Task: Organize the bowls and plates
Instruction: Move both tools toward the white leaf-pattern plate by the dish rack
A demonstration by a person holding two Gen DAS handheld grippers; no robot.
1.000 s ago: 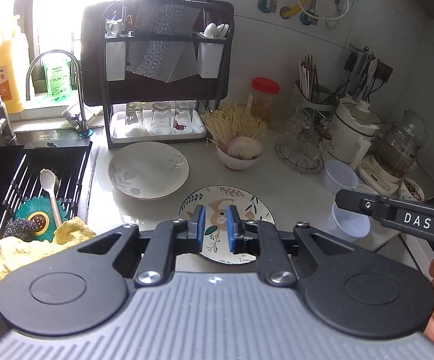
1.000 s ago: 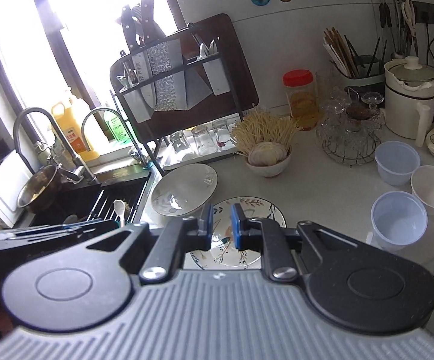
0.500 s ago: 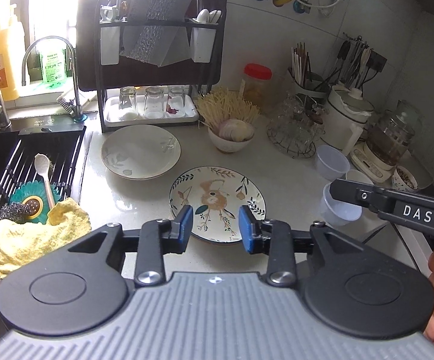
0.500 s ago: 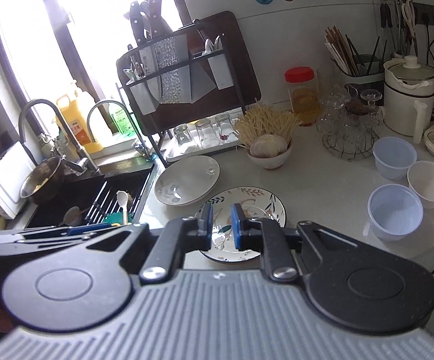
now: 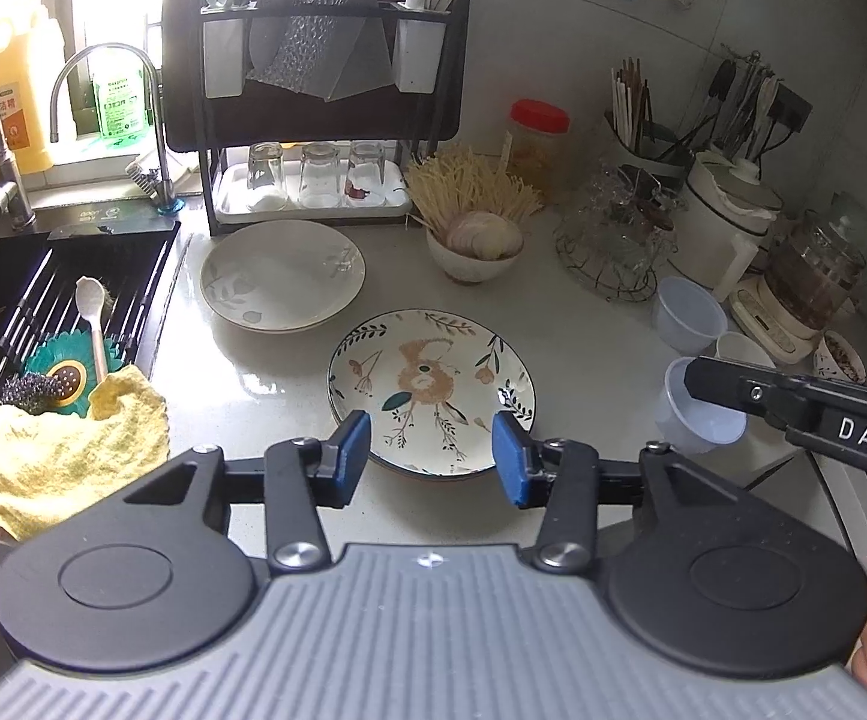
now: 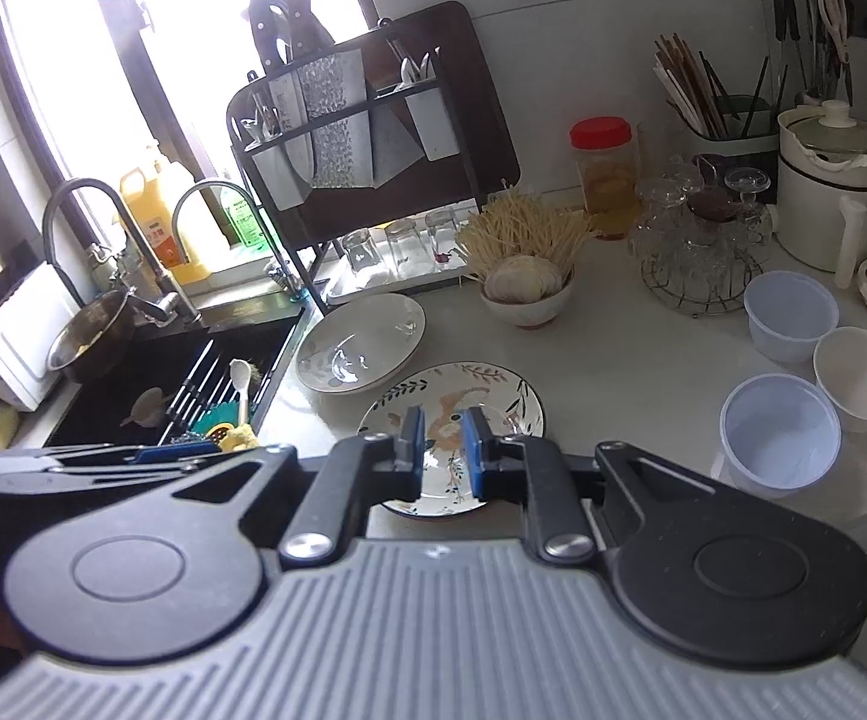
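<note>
Plates and bowls lie spread over a white counter [image 5: 583, 324], none stacked.

Left wrist view: the patterned plate [image 5: 431, 390] lies flat near the counter's front edge. A pale leaf-print plate [image 5: 283, 276] sits beside it, toward the sink [image 5: 67, 276], the two rims close but apart. A small bowl holding a shell-like item [image 5: 474, 252] stands behind the patterned plate, in front of a bundle of pale sticks. The left gripper [image 5: 431, 459] hangs over the near rim of the patterned plate; its jaws are spreading, blue pads either side of the rim with nothing pinched between them. At the right edge the right gripper's dark arm crosses in front of a translucent plastic bowl [image 5: 697, 414], with a second translucent bowl [image 5: 688, 315] and a white bowl [image 5: 739, 348] behind it. A yellow cloth [image 5: 55, 456] lies at the sink's edge.

Right wrist view: the right gripper [image 6: 442, 450] also sits above the patterned plate [image 6: 493, 396], jaws nearly pressed together with a narrow gap, gripping nothing. The leaf-print plate [image 6: 361, 342] lies just beyond, next to the sink [image 6: 151, 372]. To the right, two translucent bowls [image 6: 781, 432] [image 6: 790, 315] and a white bowl [image 6: 862, 372] cluster together, well apart from the plates. A dish rack [image 6: 373, 180] with upturned glasses stands at the wall.
</note>
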